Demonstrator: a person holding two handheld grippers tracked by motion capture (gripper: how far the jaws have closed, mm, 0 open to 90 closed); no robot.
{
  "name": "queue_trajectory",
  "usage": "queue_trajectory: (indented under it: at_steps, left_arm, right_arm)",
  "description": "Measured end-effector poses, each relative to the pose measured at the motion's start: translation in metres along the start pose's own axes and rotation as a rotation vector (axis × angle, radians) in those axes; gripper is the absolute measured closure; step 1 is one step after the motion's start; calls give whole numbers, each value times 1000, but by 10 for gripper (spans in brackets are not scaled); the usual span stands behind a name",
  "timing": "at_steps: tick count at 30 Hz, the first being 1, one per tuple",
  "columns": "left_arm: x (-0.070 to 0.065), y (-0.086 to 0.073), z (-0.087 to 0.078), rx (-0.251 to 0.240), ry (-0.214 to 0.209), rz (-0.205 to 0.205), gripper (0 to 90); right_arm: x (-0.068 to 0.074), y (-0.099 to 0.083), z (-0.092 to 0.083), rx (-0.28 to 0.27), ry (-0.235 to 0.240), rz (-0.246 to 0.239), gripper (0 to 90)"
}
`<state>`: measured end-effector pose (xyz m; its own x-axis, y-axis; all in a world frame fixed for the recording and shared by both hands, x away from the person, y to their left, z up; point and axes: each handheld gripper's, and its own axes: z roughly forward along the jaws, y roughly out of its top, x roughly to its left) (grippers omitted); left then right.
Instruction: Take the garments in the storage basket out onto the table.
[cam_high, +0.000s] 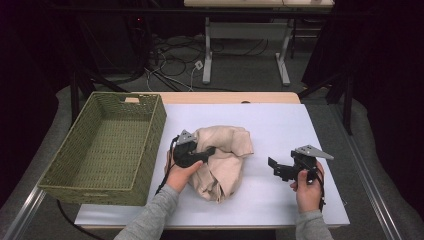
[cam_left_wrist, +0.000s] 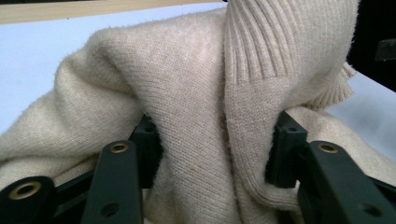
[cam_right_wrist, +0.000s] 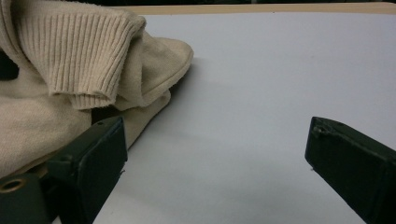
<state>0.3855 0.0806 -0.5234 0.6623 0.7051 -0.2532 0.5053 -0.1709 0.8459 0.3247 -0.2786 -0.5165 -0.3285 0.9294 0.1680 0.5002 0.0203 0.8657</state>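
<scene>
Far left of the sweater: woven green basket (cam_high: 107, 145), set on the table's left edge, well apart from the knitwear. Beneath everything: white tabletop (cam_high: 280, 125), with a wooden strip showing along its far side.

Just left of the sweater: left gripper (cam_high: 209, 151), held in a hand (cam_high: 181, 175) with a grey sleeve, reaching into the fabric from the basket side. In the left gripper view, jaws partly apart, a thick fold of knit bulging between them, both inner faces against the wool (cam_left_wrist: 205, 140); whether pressing or merely touching, cannot be told for certain.

Centre, serving as the landmark: cream knitted sweater (cam_high: 225, 160), crumpled in a heap on the white surface, ribbed cuff (cam_right_wrist: 79, 56) turned toward the right side.

Right of the sweater, clearly apart from it: right gripper (cam_high: 276, 169), held low over the tabletop in the other hand (cam_high: 307, 187). Jaws spread wide, bare white surface between them, left jaw just beside the sweater's edge in the right gripper view.
</scene>
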Motion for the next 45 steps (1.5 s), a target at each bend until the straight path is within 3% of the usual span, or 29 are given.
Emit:
queue_trajectory:
  at_steps: [7,10,12,15,17,18,25,31,34,40,45]
  left_arm:
    - [3,0,-2,14,5,-41,425]
    - [3,0,-2,21,-2,-65,301]
    - [3,0,-2,24,3,-62,284]
    - [2,1,-5,21,17,-54,151]
    - [1,2,-8,18,33,-47,141]
    - [0,3,-9,19,40,-48,0]
    - [-9,11,-25,-13,17,-32,3]
    - [-14,22,-48,-71,-20,-36,0]
    - [-12,25,-60,-95,-10,-37,3]
    - [-2,30,-90,-157,-45,-40,3]
    - [9,32,-114,-181,-34,-42,3]
  right_arm:
    - [1,0,0,0,1,1,55]
    - [1,0,0,-1,6,6,55]
    - [1,0,-1,2,4,3,54]
    - [1,1,-1,-10,3,2,54]
    - [1,1,-1,-12,3,0,54]
    - [1,1,-1,-12,3,2,54]
    - [5,3,-3,-10,6,6,52]
    - [9,5,-5,-17,11,-11,51]
    - [11,5,-4,-27,15,-15,49]
    - [14,7,-6,-25,31,-31,48]
    - [18,9,-7,-25,38,-32,47]
